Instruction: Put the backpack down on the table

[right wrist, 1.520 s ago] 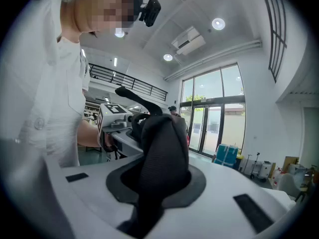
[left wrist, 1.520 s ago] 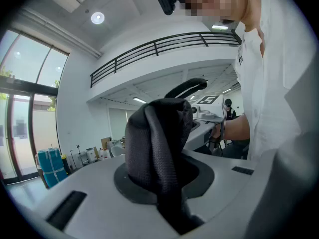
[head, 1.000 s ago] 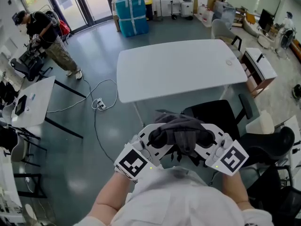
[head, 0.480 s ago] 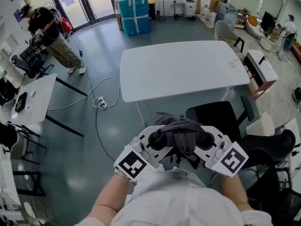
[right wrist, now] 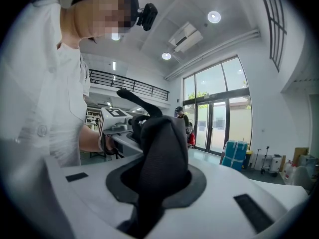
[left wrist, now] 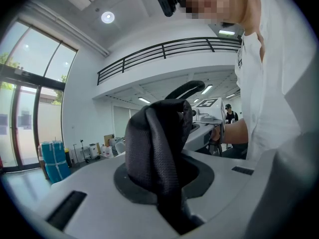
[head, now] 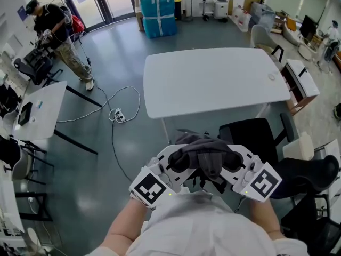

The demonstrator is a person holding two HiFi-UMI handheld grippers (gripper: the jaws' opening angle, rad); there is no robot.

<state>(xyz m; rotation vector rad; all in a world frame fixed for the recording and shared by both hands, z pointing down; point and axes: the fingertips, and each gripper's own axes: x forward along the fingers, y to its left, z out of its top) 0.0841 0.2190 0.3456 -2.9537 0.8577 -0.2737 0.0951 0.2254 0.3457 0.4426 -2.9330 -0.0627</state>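
A dark grey backpack (head: 205, 152) hangs bunched close to my chest, above the floor and short of the white table (head: 213, 79). My left gripper (head: 178, 163) is shut on a fold of its fabric (left wrist: 158, 151), which fills the left gripper view. From the other side my right gripper (head: 230, 163) is shut on another fold (right wrist: 162, 156). The two grippers face each other with the bag's top between them. The bag's lower part is hidden behind the grippers and my shirt.
A black office chair (head: 250, 135) stands between me and the table's near edge, and another dark chair (head: 311, 169) is at the right. A cable with a power strip (head: 118, 115) lies on the floor at left. A person (head: 53, 31) works far left beside small desks (head: 32, 116).
Both grippers keep their hold on the backpack. In the head view the table, chair and floor have slid to the right and slightly down, so I have shifted sideways with the bag.
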